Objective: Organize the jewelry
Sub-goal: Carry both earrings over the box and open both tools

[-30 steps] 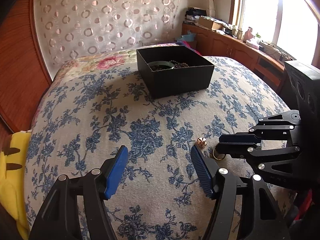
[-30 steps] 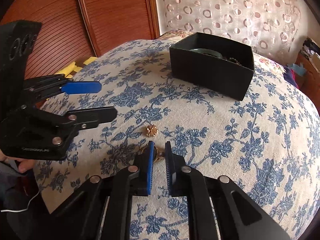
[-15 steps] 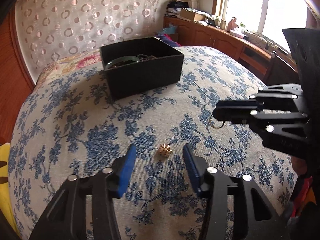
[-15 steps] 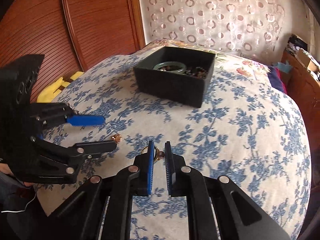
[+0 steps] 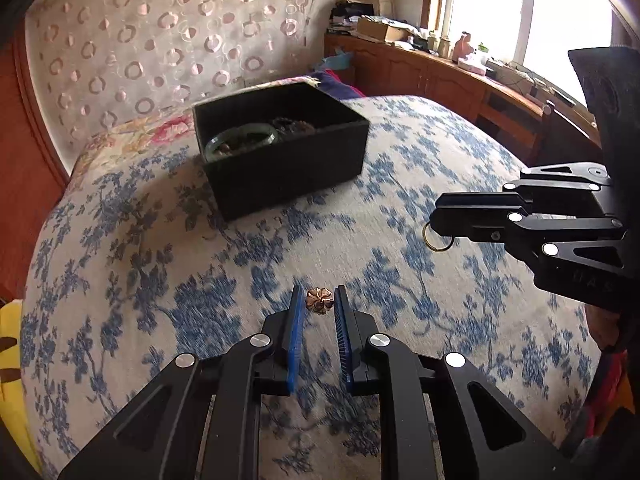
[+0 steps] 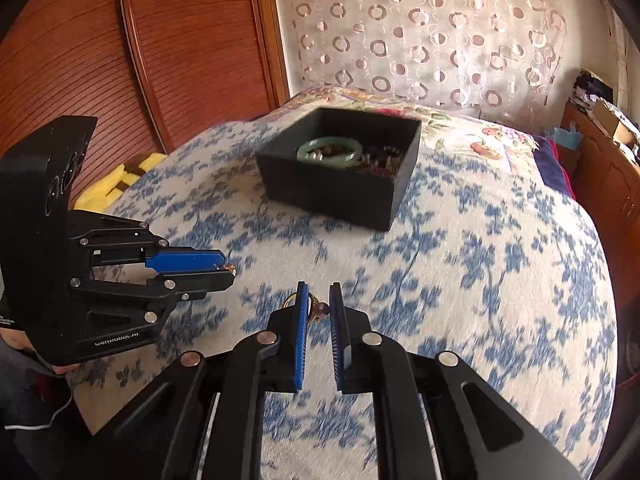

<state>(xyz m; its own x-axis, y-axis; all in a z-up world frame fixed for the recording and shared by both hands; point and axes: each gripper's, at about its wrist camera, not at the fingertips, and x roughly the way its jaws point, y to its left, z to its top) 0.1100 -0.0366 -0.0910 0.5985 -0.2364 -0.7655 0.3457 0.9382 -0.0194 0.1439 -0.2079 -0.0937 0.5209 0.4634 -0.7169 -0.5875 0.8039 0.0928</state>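
Observation:
A black open box sits on the bed, holding a green bangle and dark beads. My left gripper is shut on a small rose-gold flower piece, held above the bedspread; it also shows in the right wrist view. My right gripper is shut on a gold ring, which hangs below its tips in the left wrist view, above the bed and to the right of the left gripper.
The bed has a blue-floral cover. A wooden wardrobe stands at left, a patterned curtain behind. A cluttered wooden cabinet runs under the window at right. A yellow object lies beside the bed.
My left gripper has closed on the flower piece and lifted it. My right gripper has risen with the ring and come nearer the box.

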